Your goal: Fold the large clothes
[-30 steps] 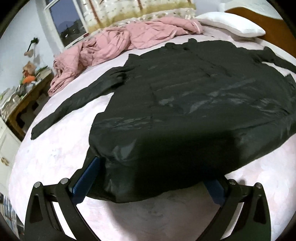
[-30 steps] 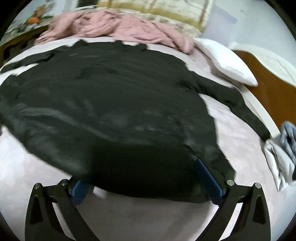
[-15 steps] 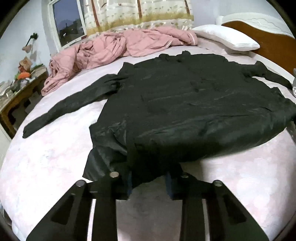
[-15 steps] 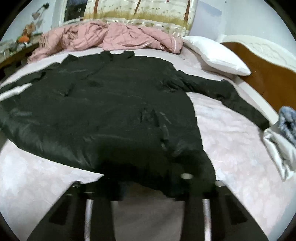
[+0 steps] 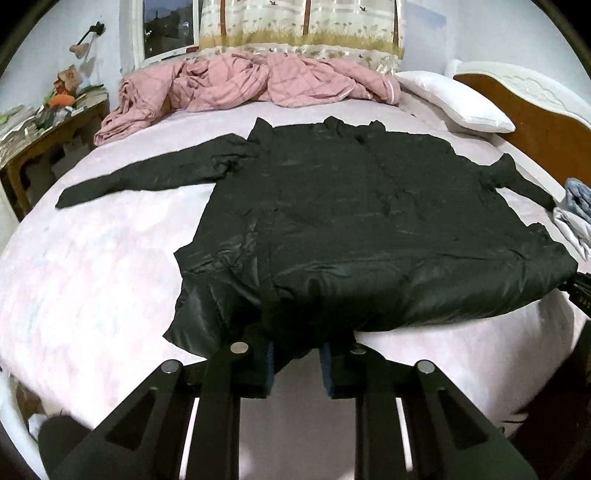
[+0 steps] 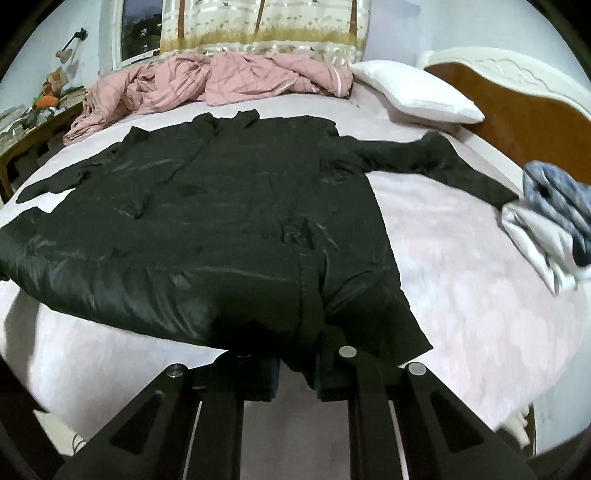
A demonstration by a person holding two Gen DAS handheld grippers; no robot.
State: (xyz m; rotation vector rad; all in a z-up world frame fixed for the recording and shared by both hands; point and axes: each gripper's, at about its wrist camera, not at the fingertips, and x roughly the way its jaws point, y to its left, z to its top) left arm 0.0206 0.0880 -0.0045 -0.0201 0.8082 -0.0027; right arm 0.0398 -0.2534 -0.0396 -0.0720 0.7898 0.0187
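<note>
coat: our black coat (image 5: 351, 221) lies spread on the pink bed (image 5: 92, 277), both sleeves out | left gripper (image 5: 295, 363): closing, hem bunched between the pads | right gripper (image 6: 295, 369): closing on the hem too, pads mostly buried in fabric | hidden: left sleeve end cut off in the right view, clothes pile (image 6: 554, 221) blurry

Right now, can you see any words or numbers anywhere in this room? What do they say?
Pale letters on a black part at the right edge of the left wrist view: too small and blurred to read.
On the black coat, pink quilt, pillow and curtain: no writing shows.
</note>
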